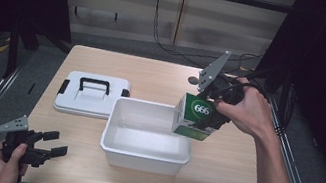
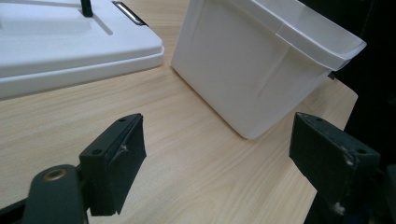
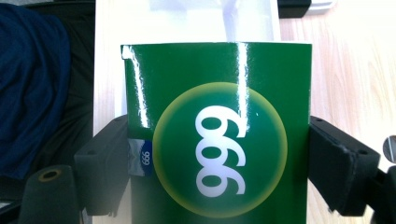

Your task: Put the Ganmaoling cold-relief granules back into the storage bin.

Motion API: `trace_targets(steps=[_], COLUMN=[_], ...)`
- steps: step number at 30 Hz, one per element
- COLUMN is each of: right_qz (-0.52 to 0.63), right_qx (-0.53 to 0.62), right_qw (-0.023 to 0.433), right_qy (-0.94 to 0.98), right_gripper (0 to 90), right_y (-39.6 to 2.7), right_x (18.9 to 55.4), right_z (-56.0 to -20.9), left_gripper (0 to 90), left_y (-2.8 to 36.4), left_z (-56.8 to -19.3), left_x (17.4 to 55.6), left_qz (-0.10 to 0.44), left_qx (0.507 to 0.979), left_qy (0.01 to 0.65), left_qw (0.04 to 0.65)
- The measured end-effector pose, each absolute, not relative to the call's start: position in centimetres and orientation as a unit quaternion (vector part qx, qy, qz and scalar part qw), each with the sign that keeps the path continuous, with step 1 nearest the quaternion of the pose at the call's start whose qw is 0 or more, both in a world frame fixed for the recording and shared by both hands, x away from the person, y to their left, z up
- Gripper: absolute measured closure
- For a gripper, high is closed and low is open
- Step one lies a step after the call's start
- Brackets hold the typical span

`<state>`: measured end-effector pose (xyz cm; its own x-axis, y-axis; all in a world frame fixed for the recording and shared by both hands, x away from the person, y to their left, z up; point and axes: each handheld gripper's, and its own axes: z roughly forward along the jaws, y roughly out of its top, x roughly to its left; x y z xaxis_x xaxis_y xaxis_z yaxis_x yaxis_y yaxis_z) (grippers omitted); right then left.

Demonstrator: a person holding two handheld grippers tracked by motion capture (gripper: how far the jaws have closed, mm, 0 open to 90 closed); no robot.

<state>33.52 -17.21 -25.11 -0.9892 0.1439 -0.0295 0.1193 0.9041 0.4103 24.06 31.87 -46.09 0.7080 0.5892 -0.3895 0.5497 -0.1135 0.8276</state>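
Nearest the high camera, at the near left corner of the desk [image 1: 216,182], the left tongs [image 1: 56,144] rest low in the person's left hand [image 1: 5,165], jaws spread wide and holding nothing; the left gripper view shows bare wood between the two black pads, with the near wall of the white bin [image 2: 247,70] beyond them. Idle placement here appears to keep this hand clear of the working area.

At centre stands the white bin [image 1: 144,157], open-topped and seemingly empty. Its white lid [image 1: 91,96], with black handle and side latches, lies flat on the desk just left of and beyond the bin, presumably set aside to leave the opening free.

At the right, the right tongs [image 1: 199,120], held in the right hand [image 1: 244,111], are closed on a green box [image 1: 194,117] marked "666". The right gripper view shows the green box [image 3: 217,130] clamped by its two opposite sides, the printed face toward the camera. The box is lifted off the desk, tilted, over the bin's right rim. Such a side grip leaves the bottom free, which would suit lowering the box into the bin; whether it is going in or coming out cannot be told.
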Motion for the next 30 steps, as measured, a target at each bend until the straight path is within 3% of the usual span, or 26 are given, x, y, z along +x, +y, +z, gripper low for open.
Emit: trace_targets(steps=[11,30], right_qz=[0.202,0.150], right_qx=[0.058,0.043], right_qw=[0.027,0.015], right_qy=[0.977,0.988], right_gripper=[16.2,16.1], right_y=[-15.2,-12.0], right_x=[33.9,35.0], right_z=[-25.0,-27.7], left_gripper=[18.5,18.4], left_y=[31.8,31.8], left_z=[-46.1,-46.1], left_x=[24.0,24.1], left_qz=[0.017,0.016], left_qx=[0.746,0.747], left_qy=[0.383,0.382], left_qw=[0.544,0.544])
